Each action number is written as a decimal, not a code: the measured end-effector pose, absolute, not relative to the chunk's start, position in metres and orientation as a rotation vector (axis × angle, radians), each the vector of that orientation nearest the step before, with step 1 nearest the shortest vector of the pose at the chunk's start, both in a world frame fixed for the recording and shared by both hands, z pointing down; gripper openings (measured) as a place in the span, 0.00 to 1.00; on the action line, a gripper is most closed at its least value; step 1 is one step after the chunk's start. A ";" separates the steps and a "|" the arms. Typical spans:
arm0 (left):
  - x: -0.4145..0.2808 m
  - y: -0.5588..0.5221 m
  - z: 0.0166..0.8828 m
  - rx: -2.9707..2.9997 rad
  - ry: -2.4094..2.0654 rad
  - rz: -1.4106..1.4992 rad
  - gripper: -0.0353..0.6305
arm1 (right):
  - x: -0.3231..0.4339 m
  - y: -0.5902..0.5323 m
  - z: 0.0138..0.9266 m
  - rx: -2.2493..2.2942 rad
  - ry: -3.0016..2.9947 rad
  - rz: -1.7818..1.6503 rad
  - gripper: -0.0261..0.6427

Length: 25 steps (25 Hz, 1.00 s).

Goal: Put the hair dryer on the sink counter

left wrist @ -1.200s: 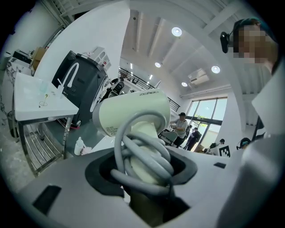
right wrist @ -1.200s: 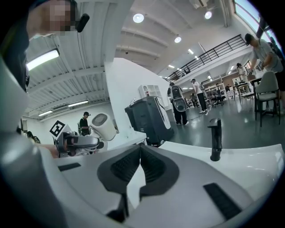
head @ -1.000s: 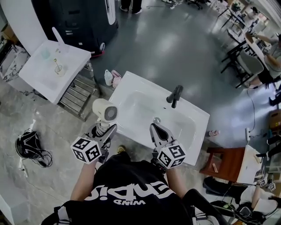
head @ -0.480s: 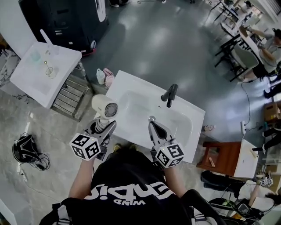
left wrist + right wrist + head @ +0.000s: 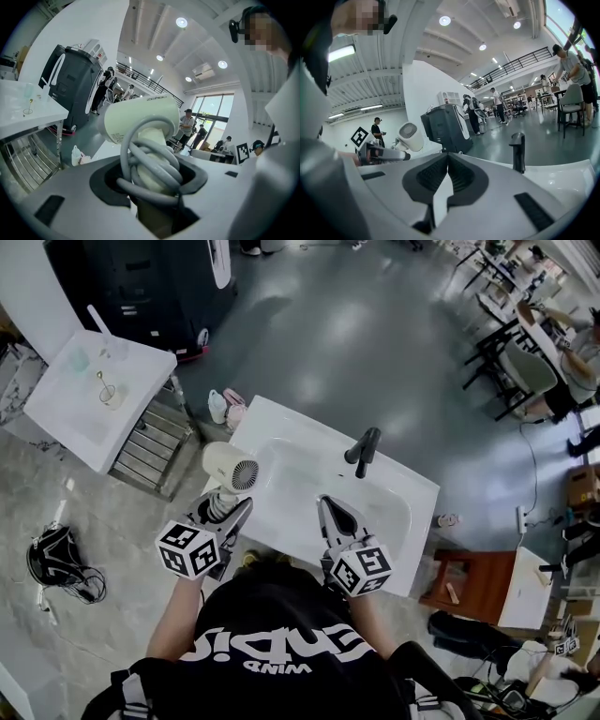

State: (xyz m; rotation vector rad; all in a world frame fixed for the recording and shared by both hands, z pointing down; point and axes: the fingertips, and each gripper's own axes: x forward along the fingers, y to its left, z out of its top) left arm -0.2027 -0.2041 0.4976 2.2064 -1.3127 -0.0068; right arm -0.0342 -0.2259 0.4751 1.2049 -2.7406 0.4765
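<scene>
The cream hair dryer [image 5: 230, 471] hangs over the left edge of the white sink counter [image 5: 281, 432], nozzle grille facing the basin. My left gripper [image 5: 225, 506] is shut on its handle, which has the grey cord [image 5: 151, 169] wound round it. In the left gripper view the hair dryer [image 5: 140, 123] fills the middle, between the jaws of the left gripper [image 5: 151, 180]. My right gripper [image 5: 326, 503] is shut with nothing in it, above the basin's near rim, short of the black faucet [image 5: 362, 450]. From the right gripper [image 5: 447, 157], the hair dryer [image 5: 408, 136] shows at left and the faucet [image 5: 516, 151] at right.
A second white sink [image 5: 94, 390] with a glass on it stands at the upper left, beside a metal rack [image 5: 150, 451]. Two bottles [image 5: 225, 409] stand on the floor by the counter's corner. A black bag [image 5: 56, 559] lies at left; a brown stool [image 5: 469, 577] at right.
Both grippers have edged a little towards the sink, the left still carrying the hair dryer. The jaws look unchanged.
</scene>
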 end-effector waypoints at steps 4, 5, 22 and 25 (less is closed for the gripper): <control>-0.201 -0.212 0.504 2.209 -1.302 0.020 0.44 | -0.033 -0.233 0.473 1.225 -2.746 0.470 0.07; -0.200 -0.213 0.505 2.209 -1.298 0.024 0.43 | -0.032 -0.234 0.473 1.230 -2.746 0.472 0.07; -0.194 -0.252 0.535 2.197 -1.259 0.132 0.44 | -0.026 -0.243 0.477 1.259 -2.730 0.506 0.07; -0.191 -0.259 0.541 2.201 -1.254 0.166 0.44 | -0.023 -0.244 0.477 1.267 -2.731 0.514 0.07</control>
